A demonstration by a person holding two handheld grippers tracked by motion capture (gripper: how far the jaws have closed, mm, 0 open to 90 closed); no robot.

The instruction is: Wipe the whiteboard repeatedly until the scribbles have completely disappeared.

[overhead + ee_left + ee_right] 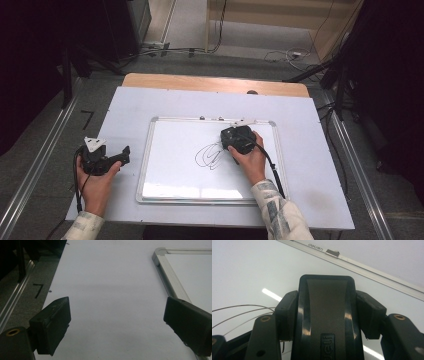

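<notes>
A white sheet is spread over the wooden surface, cables are strewn on the grey floor behind, and a black mark is seen at the left

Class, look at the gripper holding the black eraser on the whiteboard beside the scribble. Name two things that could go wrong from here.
1. The whiteboard lies loose on the white sheet; the left gripper is open beside its frame, not bracing it, so a wipe may push the board.
2. The right gripper pinches only the sides of the eraser; pressed flat, it could twist or slip, leaving part of the scribble behind.
</notes>
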